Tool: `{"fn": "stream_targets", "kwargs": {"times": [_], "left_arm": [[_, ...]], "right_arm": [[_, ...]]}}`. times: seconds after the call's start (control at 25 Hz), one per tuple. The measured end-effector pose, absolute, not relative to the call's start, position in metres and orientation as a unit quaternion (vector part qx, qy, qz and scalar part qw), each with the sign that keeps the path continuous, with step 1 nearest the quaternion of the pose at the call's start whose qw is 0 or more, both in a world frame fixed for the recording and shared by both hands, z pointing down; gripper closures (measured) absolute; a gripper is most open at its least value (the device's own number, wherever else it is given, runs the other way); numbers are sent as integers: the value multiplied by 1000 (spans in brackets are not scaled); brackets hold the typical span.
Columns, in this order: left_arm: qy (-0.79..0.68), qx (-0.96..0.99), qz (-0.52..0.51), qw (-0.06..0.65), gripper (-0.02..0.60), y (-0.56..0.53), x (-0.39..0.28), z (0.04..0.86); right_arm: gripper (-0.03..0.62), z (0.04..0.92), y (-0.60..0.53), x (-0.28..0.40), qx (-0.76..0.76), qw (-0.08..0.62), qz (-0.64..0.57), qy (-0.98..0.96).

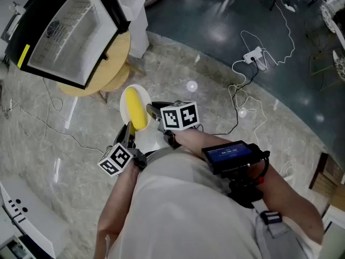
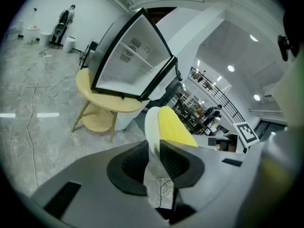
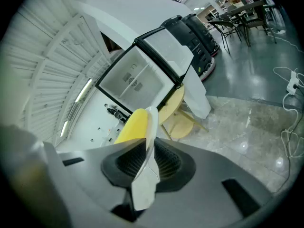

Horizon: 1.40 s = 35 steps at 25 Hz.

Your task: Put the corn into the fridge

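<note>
Glossy stone floor (image 1: 215, 107); wood table (image 1: 121, 52); smooth plate (image 2: 151, 127), corn (image 1: 135, 109).

Qty: corn (image 1: 135, 108) x1, white plate (image 1: 123, 112) x1, mini fridge (image 1: 70, 31) x1, round wood table (image 1: 118, 48) x1, pwr strip (image 1: 257, 55) x1, grippers x2: L gripper (image 1: 131, 131), R gripper (image 1: 153, 112).

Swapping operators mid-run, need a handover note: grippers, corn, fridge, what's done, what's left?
Left gripper: shut on the white plate rim.
Right gripper: shut on another part of the same rim.
Corn: lying on the plate, held in the air short of the mini fridge.
Fridge: on a round wooden table, door looks open.
Done: plate with corn picked up.
Left: carry it over and put the corn inside.
</note>
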<state>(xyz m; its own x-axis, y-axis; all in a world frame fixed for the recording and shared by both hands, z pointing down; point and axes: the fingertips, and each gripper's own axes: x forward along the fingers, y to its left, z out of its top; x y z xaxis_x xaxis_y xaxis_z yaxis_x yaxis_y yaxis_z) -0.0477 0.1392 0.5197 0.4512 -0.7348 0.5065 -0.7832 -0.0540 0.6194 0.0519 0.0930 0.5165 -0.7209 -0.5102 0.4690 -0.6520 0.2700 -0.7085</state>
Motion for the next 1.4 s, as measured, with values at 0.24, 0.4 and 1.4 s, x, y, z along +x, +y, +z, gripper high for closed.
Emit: {"fn": "stream_targets", "kwargs": {"times": [0.24, 0.4, 1.4], "left_arm": [[-522, 734, 27, 434, 505, 170, -63, 504], [-527, 742, 19, 414, 505, 207, -90, 497], [-533, 740, 18, 409, 505, 298, -138, 498]], "right_arm": [[537, 507, 127, 39, 377, 62, 480, -790], [537, 502, 164, 13, 380, 45, 472, -794], [536, 502, 254, -34, 380, 74, 454, -802]]}}
